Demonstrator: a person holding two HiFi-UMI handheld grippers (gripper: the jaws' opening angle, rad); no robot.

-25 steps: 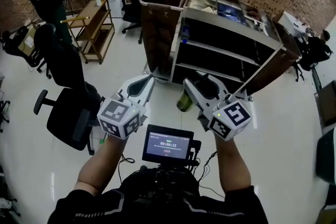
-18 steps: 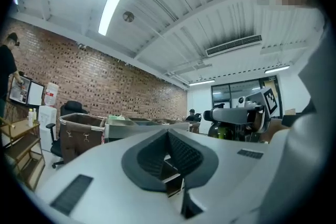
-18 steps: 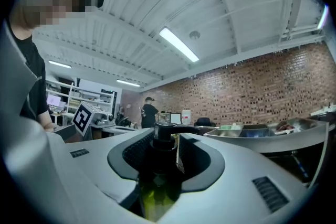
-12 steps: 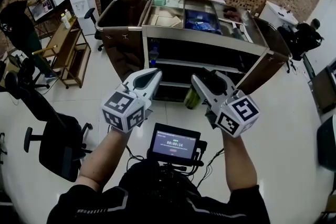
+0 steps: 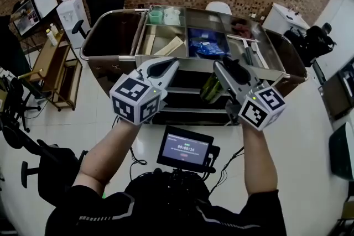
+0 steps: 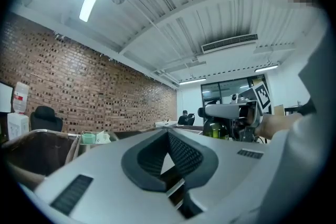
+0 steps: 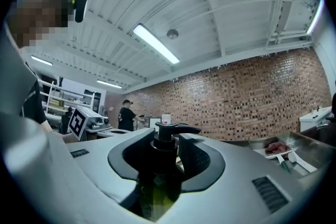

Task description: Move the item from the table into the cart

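Observation:
A green pump bottle (image 5: 210, 87) with a black pump head (image 7: 168, 140) hangs between the jaws of my right gripper (image 5: 225, 68), which is shut on it. The bottle is held in the air just in front of the cart (image 5: 191, 61), a metal trolley with a divided top tray and dark shelves below. My left gripper (image 5: 167, 65) is held level beside it, shut with nothing between its jaws (image 6: 168, 132). The left gripper view also shows the right gripper (image 6: 231, 112) and the bottle (image 6: 212, 128) off to the right.
The cart's top tray holds a wooden block (image 5: 168, 47), a blue packet (image 5: 206, 48), a green cup (image 5: 156, 14) and tools (image 5: 247, 52). A dark bin (image 5: 108, 36) hangs on its left end. A wooden shelf (image 5: 52, 63), a water dispenser (image 5: 71, 8) and office chairs stand around.
Both grippers have travelled with the person up to the cart, which now lies close and is seen from above. The bottle stays in the right gripper.

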